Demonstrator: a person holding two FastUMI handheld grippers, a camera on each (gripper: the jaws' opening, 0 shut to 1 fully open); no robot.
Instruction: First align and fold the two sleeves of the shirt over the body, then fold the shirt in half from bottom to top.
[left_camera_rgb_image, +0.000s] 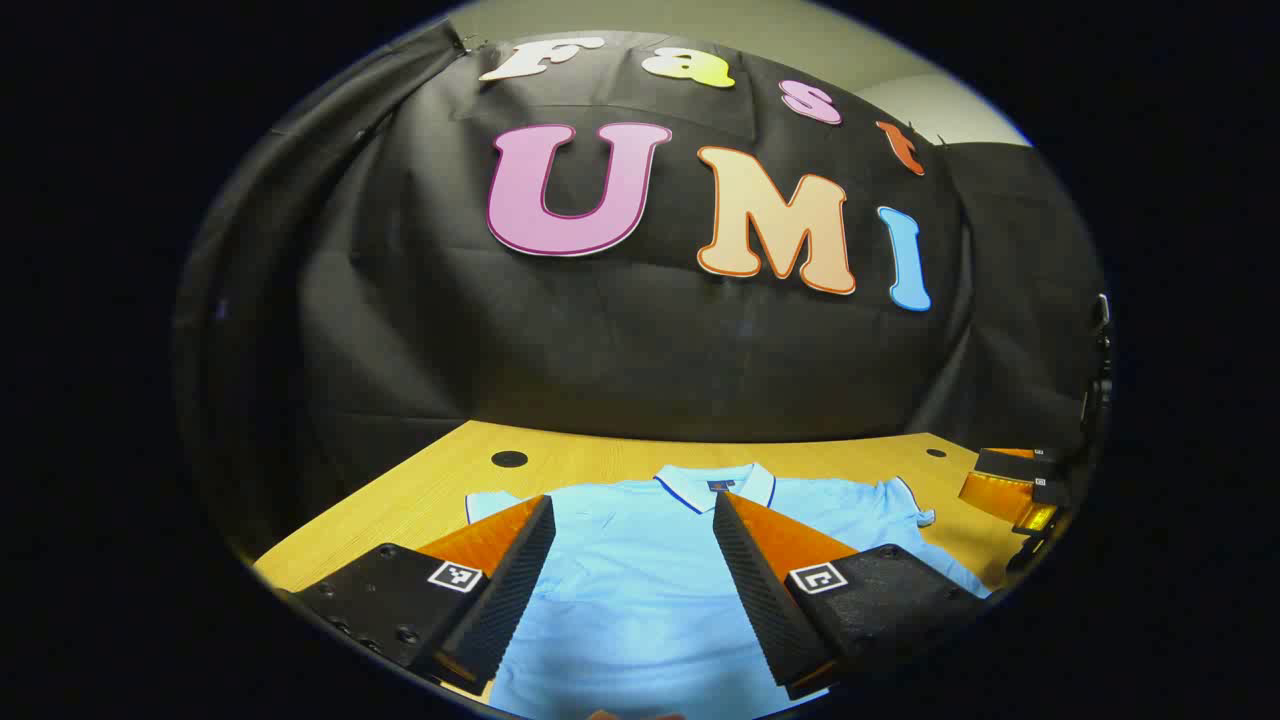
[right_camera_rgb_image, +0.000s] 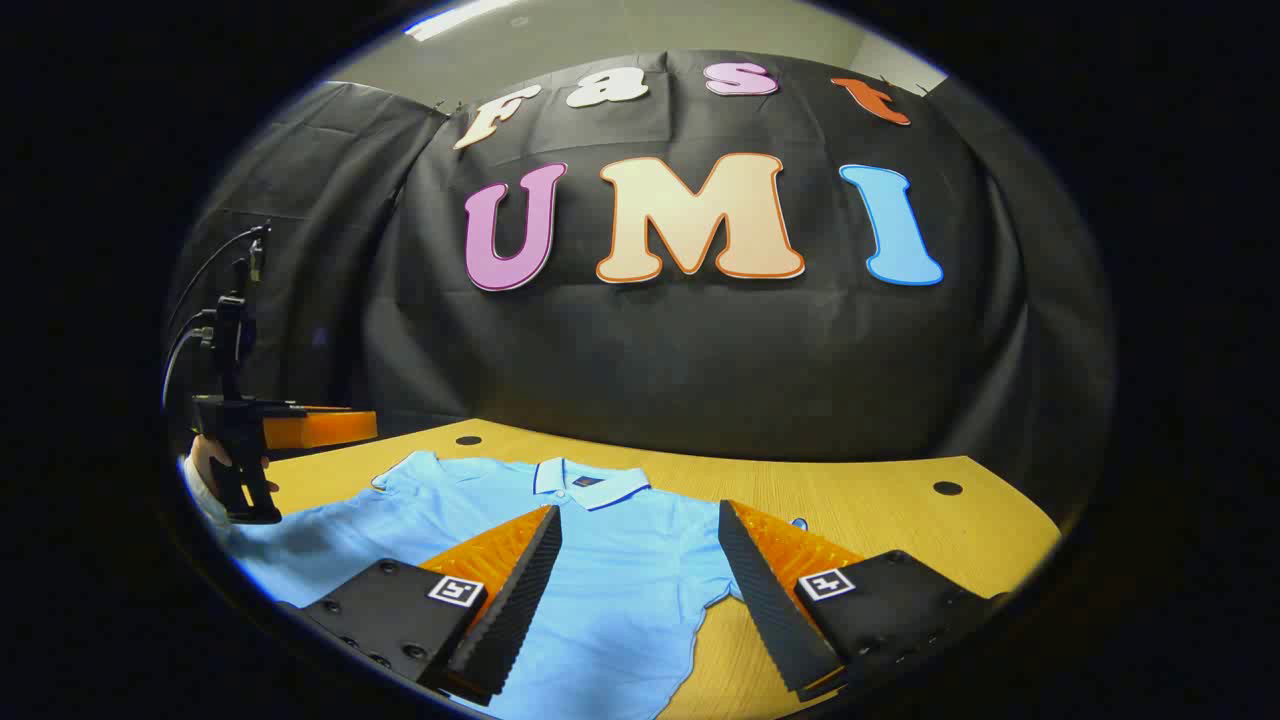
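shirt (left_camera_rgb_image: 640, 560): 1 | table (right_camera_rgb_image: 880, 500): 1 | table holes (left_camera_rgb_image: 509, 459): 2

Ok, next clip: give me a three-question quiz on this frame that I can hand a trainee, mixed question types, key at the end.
1. True or false: the shirt lies flat on the table with its collar toward the booth wall.
2. Multiple choice: the left gripper is (a) shut on a sleeve, (b) open above the shirt body, (c) resting on bare table.
3. Short answer: in the right gripper view, what lies between the fingers of the right gripper?

Key
1. True
2. b
3. The shirt's body and the edge of its sleeve, with bare table beside it; neither sleeve is folded yet.
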